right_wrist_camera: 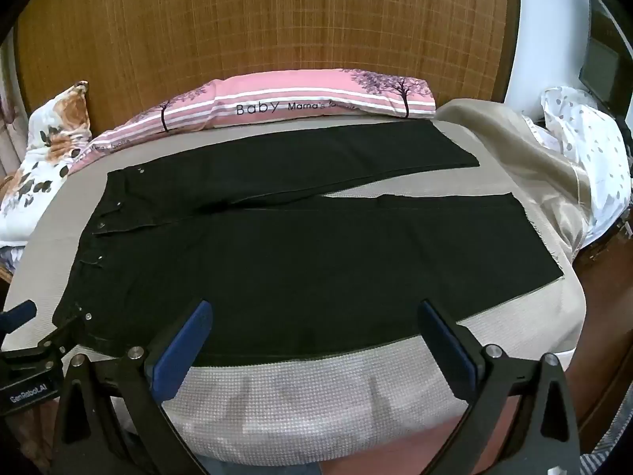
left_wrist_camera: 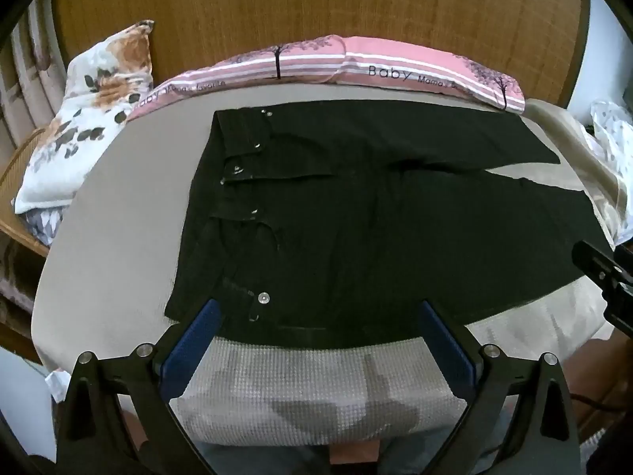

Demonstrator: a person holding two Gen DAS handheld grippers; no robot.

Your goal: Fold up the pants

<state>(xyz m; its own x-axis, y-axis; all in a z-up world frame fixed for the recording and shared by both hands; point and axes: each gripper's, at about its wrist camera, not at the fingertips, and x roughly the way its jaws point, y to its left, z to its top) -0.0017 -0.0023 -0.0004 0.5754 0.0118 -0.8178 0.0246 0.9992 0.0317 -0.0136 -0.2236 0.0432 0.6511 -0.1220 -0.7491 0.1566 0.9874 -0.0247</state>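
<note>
Black pants (left_wrist_camera: 356, 213) lie spread flat on a grey cloth-covered surface (left_wrist_camera: 110, 245), waistband with metal buttons to the left, both legs running right. My left gripper (left_wrist_camera: 318, 318) hangs open over the near edge by the waistband, with nothing between its blue pads. In the right wrist view the same pants (right_wrist_camera: 296, 245) fill the middle. There my right gripper (right_wrist_camera: 316, 318) stands open over the near leg's edge, and its jaws hold nothing. The right gripper's body (left_wrist_camera: 605, 273) shows at the right edge of the left wrist view. The left gripper's body (right_wrist_camera: 27, 356) shows at the lower left of the right wrist view.
A pink striped pillow (right_wrist_camera: 277, 103) lies along the far side against a wooden headboard (right_wrist_camera: 257, 19). A floral pillow (left_wrist_camera: 83, 122) sits at the far left. A beige blanket (right_wrist_camera: 514, 150) and white spotted fabric (right_wrist_camera: 585, 134) are bunched at the right.
</note>
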